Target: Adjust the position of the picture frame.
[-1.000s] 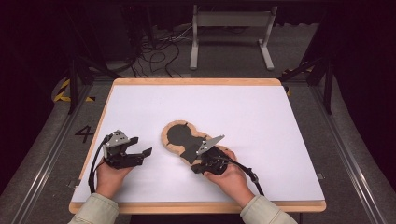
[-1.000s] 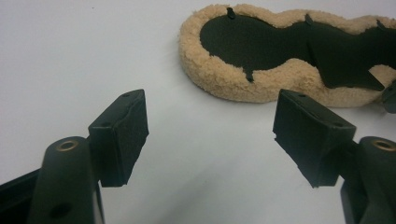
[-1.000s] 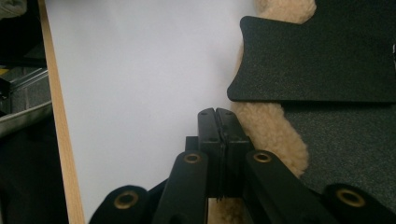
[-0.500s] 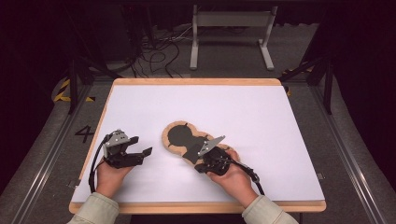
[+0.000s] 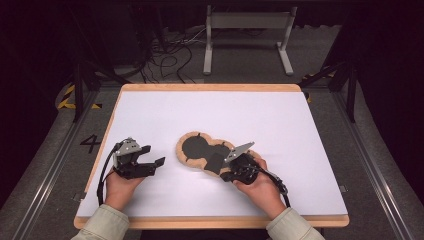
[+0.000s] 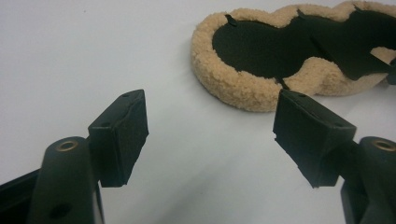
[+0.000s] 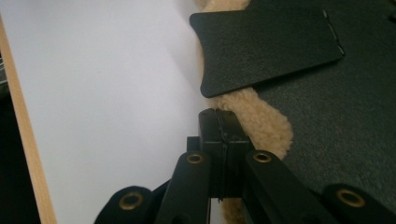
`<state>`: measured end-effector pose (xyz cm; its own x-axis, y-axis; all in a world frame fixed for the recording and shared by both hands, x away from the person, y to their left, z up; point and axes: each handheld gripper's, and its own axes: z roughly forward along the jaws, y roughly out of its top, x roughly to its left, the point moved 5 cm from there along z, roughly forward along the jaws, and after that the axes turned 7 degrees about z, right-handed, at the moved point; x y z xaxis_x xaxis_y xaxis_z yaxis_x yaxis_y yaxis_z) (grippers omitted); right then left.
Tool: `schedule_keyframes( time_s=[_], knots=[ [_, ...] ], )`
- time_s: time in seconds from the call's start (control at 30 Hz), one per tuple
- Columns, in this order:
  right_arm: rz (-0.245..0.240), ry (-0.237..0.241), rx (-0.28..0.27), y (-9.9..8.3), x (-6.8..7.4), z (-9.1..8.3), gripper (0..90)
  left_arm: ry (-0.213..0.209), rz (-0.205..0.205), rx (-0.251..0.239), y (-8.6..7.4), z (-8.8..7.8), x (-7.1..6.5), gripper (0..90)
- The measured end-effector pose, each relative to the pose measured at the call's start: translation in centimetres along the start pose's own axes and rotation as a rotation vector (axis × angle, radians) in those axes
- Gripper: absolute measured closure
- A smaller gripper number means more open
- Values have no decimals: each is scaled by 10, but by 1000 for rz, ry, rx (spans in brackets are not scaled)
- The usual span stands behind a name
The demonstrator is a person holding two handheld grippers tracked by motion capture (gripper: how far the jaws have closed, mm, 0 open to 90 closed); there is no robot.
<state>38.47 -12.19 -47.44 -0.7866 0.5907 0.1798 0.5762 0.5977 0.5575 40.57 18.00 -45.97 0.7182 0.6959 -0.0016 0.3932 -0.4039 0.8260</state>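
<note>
A peanut-shaped black pad (image 5: 197, 147) with a tan fleece rim (image 6: 243, 88) lies flat on the white table (image 5: 260, 112), near the front middle. A loose black flap (image 5: 215, 162) rests across the pad's near edge; I also see the flap (image 7: 266, 46) lying over the fleece (image 7: 264, 123). My right gripper (image 5: 223, 175) is at the pad's right end, pointing left along the rim. Its jaws are shut, pads together (image 7: 219, 123), with nothing visible between them. My left gripper (image 5: 152, 156) rests left of the pad, jaws wide open and empty (image 6: 210, 135), aimed at the pad (image 6: 261, 46).
The table's wooden edge (image 7: 23, 140) runs close beside the right gripper. Bare white surface stretches behind and to both sides of the pad. Beyond the table stand a grey metal frame (image 5: 247, 35) and cables (image 5: 170, 55) on the floor.
My right gripper has slid a little to the right along the pad's near edge, still shut. The left gripper has stayed where it was.
</note>
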Motion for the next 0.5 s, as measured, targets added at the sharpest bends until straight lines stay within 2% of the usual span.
schedule_keyframes(
  time_s=[0.13,0.3,0.4,0.5],
  knots=[
    [17,-20,-8,-3,-8,-6,900,3,8,-2,1,1,1,270],
    [42,-75,-17,-7,-24,-15,900,0,9,0,1,1,1,270],
    [55,-84,-23,-8,-28,-17,900,3,10,1,0,1,1,270],
    [65,-62,-24,-7,-30,-17,900,5,5,2,0,1,0,270]
  ],
)
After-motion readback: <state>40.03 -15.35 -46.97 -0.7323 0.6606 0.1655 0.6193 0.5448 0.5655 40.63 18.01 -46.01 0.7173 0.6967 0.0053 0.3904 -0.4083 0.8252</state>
